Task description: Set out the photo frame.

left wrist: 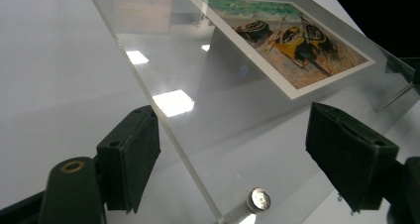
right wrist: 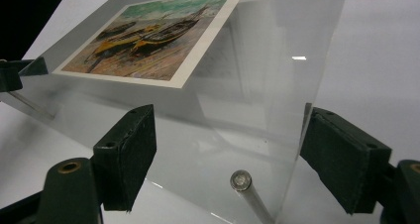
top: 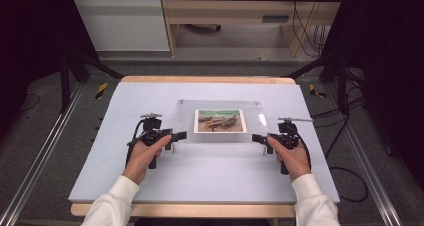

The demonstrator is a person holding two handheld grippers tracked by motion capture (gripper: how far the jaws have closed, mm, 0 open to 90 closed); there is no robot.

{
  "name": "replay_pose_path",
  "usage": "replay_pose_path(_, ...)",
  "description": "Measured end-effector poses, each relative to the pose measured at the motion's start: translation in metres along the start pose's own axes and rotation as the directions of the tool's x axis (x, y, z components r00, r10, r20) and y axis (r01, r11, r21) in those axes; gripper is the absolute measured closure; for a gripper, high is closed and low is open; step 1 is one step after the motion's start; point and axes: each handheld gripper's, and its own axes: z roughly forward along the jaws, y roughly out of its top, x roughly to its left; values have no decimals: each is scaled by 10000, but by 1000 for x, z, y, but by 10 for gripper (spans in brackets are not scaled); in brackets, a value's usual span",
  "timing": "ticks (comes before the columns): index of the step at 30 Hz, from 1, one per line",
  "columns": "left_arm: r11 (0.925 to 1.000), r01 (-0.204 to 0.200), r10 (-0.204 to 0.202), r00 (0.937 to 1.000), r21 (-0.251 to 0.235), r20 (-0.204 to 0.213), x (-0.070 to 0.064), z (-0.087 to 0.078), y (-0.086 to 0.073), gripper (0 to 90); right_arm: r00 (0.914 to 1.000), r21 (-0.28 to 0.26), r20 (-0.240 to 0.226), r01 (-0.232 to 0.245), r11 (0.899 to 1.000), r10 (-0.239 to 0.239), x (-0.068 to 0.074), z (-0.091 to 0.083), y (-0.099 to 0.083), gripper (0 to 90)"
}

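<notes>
Acrylic frame (top: 220, 121) lying flat at mid-worktop (top: 200, 171), boat print (top: 220, 120) sandwiched inside, steel standoff pins at the corners. Closing in from both ends now: left gripper (top: 178, 135) at the near-left corner, right gripper (top: 256, 138) at the near-right corner. Jaws parted wide on both, nothing clamped. Seeing it plainly in the left gripper view: frame (left wrist: 218, 110) edge running between the two pads, one pad outside it, a pin (left wrist: 258, 200) just ahead, no contact showing. Same story in the right gripper view: frame (right wrist: 237, 85) corner sitting in the gap, pin (right wrist: 241, 180) between the pads, both pads standing off the acrylic. Judging the job as barely begun: approach and lining-up done, grasp not yet made. Left to do, most likely: squeezing onto both ends together, then lifting or shifting the frame level without letting it slip.
</notes>
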Motion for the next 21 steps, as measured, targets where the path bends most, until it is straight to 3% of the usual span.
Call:
replay_pose_path(15,10000,-71,71,9997,-12,-228,-3,-5,-2,236,9999,-209,75,155,9997,-154,2,-1,-5,245)
replay_pose_path(21,9991,-378,372,9987,-177,-336,-7,-9,-7,243,9991,-536,57,426,9977,-423,4,-4,-11,246)
